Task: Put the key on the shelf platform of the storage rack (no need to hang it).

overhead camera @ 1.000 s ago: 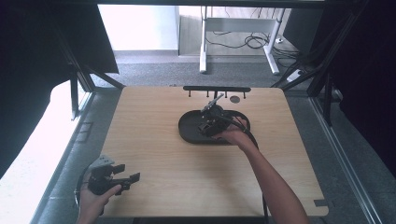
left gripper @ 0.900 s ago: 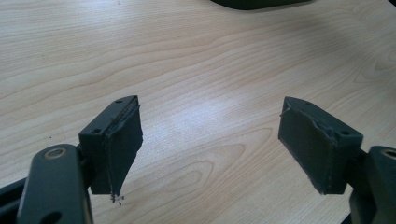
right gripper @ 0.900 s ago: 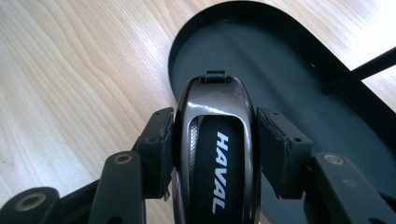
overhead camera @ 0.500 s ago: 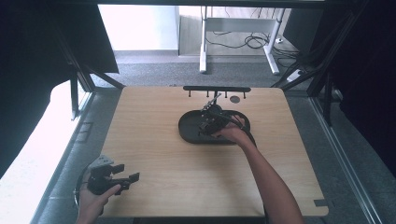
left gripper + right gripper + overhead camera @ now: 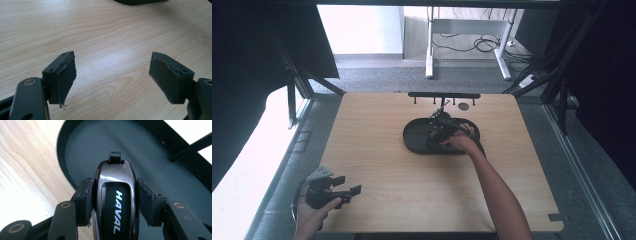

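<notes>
Gripping key fob (image 5: pixel 115 202) | right claw (image 5: pixel 115 200) | over black tray (image 5: pixel 82 152)

Ahead of the left gripper (image 5: pixel 343 190) lies bare wooden table (image 5: pixel 377 150), open all the way to the near wall of the dark oval tray (image 5: pixel 412 142); nothing stands between its spread jaws. The right gripper (image 5: pixel 439 131) sits over the tray, jaws clamped on a glossy key fob (image 5: pixel 116 202) (marked HAVAL), so no room remains between them. Beyond it the tray's raised rim hems the path, and just past that a black peg rack (image 5: pixel 444 95) bars the table's far edge. To its right the tabletop is open.
</notes>
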### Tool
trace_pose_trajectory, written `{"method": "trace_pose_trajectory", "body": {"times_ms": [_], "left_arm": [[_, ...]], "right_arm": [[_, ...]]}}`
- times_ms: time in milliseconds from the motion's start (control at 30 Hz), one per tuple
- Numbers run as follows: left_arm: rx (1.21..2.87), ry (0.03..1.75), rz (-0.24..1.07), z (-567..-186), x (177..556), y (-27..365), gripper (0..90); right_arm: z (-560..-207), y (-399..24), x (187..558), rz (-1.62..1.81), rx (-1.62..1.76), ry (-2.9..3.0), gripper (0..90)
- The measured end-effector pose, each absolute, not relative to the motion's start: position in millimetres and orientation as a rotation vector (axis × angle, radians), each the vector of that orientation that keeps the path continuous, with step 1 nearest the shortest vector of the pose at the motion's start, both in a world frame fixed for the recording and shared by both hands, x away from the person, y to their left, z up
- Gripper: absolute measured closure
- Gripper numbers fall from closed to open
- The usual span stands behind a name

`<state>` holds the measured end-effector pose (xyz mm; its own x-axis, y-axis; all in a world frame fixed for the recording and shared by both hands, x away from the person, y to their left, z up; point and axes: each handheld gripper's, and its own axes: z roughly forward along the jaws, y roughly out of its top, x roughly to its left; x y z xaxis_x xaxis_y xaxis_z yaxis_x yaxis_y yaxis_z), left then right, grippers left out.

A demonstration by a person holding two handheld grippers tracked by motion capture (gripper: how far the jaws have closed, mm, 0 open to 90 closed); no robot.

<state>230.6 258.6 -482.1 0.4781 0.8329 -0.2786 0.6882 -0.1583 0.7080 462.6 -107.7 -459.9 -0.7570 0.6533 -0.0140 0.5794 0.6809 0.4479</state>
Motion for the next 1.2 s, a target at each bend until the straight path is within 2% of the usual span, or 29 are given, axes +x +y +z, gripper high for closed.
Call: {"method": "trace_pose_trajectory", "body": {"times_ms": [700,1200], "left_arm": [[1.912,1.269,0.212,-484,231,257,21.8],[1.917,1.268,0.210,-484,231,256,21.8]], "right_arm": [[-480,-123,478,0.581,1.045,2.719,49.1],[-508,-137,485,0.515,1.100,2.706,48.8]]}}
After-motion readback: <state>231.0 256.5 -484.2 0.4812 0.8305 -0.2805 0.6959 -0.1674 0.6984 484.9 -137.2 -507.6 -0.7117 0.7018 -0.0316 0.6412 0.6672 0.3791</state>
